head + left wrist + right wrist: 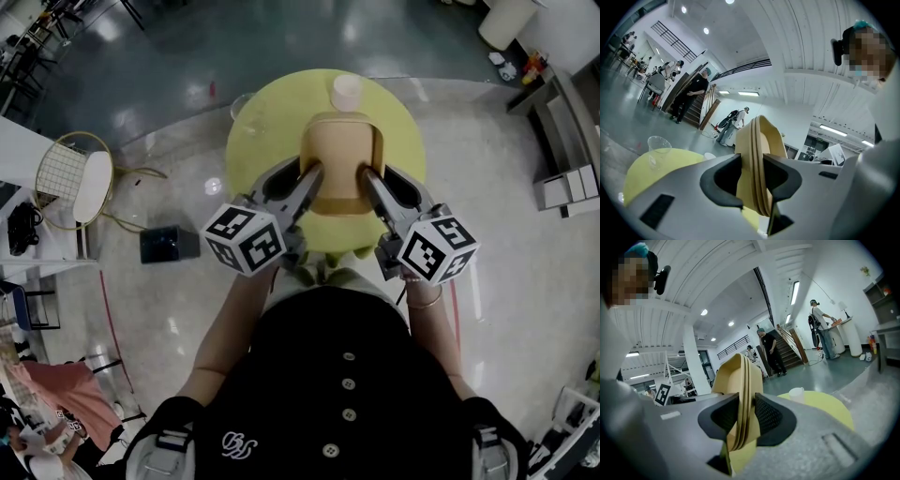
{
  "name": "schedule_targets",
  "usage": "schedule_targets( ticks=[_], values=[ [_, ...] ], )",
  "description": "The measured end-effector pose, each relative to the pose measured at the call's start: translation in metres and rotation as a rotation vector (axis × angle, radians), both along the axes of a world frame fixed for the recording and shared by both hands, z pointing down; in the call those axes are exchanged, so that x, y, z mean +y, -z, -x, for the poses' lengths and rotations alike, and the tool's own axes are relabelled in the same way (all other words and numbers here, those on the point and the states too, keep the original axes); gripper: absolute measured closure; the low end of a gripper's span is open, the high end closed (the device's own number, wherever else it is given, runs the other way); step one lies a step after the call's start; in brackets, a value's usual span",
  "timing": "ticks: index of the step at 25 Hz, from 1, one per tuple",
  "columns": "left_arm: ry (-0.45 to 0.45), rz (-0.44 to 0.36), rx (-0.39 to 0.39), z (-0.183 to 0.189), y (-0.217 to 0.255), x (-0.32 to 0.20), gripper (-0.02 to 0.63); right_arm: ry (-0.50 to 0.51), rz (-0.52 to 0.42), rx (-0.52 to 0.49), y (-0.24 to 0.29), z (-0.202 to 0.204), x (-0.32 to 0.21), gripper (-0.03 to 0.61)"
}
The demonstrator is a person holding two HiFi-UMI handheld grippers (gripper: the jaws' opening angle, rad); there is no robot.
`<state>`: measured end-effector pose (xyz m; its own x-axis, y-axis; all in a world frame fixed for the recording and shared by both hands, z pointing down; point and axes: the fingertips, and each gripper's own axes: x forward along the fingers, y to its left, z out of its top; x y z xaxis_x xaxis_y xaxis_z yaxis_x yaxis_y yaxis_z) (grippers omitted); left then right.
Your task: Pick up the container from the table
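With the left gripper (313,175), pinching the left rim of the tan paper container (342,155); narrowed onto the layered edge, with a pad pressed against each face of it in the left gripper view. With the right gripper (368,177), clamping the opposite rim the same way, the edge upright between the dark pads (771,416). Reaching in from the lower part of the head view, marker cubes (246,239) nearest the camera, above the black buttoned top (347,375).

Held at the centre of that frame, over the round yellow table (258,150); lifted clear of the tabletop or resting on it, cannot tell. Just beyond the container, toward the top of the frame, a white cup (347,91) on the table. At the table's upper-left edge, a clear plastic cup (242,108). Farther left on the grey floor (187,309), a gold wire chair (70,178) and a dark box (170,244).
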<state>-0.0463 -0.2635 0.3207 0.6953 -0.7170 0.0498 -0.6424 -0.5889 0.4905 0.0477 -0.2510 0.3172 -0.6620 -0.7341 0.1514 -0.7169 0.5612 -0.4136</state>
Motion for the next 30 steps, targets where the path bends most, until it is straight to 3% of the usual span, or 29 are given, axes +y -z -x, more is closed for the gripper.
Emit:
schedule_targets(
  ticks=[30],
  values=[
    [0.021, 0.015, 0.01, -0.009, 0.0, 0.018, 0.508, 0.003, 0.004, -0.003, 0.0, -0.009, 0.015, 0.494]
  ],
)
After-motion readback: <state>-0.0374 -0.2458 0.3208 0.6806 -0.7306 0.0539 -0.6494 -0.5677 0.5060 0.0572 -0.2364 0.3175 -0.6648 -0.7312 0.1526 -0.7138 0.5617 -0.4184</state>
